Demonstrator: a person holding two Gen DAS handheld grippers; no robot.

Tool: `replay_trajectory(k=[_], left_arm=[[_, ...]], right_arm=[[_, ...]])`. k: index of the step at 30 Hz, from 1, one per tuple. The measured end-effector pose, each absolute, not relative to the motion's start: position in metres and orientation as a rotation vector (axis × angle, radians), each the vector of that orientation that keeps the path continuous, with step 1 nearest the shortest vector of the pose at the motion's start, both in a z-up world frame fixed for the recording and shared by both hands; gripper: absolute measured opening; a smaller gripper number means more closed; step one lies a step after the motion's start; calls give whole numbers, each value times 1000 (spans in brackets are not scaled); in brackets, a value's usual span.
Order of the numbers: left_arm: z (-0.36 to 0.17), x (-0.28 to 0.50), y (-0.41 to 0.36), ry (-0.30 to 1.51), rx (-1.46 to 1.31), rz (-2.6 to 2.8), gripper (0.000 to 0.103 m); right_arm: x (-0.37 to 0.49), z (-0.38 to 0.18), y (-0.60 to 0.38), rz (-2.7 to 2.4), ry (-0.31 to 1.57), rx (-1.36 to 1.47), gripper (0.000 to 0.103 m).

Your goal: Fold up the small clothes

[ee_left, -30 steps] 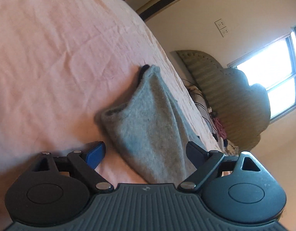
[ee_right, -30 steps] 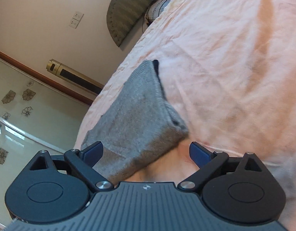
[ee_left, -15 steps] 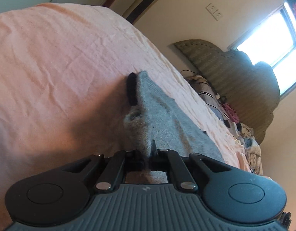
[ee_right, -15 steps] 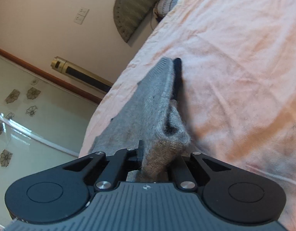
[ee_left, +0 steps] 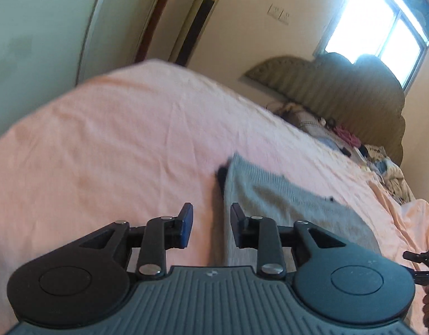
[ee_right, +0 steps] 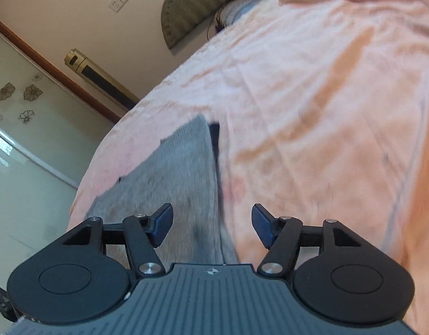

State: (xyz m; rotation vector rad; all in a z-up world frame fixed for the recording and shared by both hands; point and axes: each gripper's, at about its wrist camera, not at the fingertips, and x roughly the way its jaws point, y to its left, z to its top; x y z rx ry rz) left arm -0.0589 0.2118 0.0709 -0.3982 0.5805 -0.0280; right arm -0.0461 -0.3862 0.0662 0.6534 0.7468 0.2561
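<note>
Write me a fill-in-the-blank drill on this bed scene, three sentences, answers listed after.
1. The knitted garment lying on the bed is ____ in colour.
2. The sheet under it is ____ in colour.
3. Nothing is pinched in the left gripper or the right gripper; the jaws of both are ____.

Missing words: grey; pink; opening

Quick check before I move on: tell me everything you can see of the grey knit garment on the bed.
The grey knit garment is soft and ribbed, wool-like, lying flat on the pink bedsheet. A black edge peeks out along one side, and it also shows in the left wrist view. Nothing grips it: the left gripper and right gripper are both opening above it, nothing between their pads. Motion blur hides finer detail.
</note>
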Motion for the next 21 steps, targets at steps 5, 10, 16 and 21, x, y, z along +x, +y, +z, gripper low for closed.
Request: replay_trajectory(k=[5,10,16,21], left_arm=[[63,56,172,607,-236,-40,53],[27,140,128,767,-115,-66,53],[12,157,106,770,-30,-101,5],[24,159,107,694,-14,-38,5]], right_arm=[[59,79,-355,303,759,504,65],[137,54,-319,254,905,356,65],[143,44,-299,317,888,274,11],[135,55,-327,274,759,392,10]])
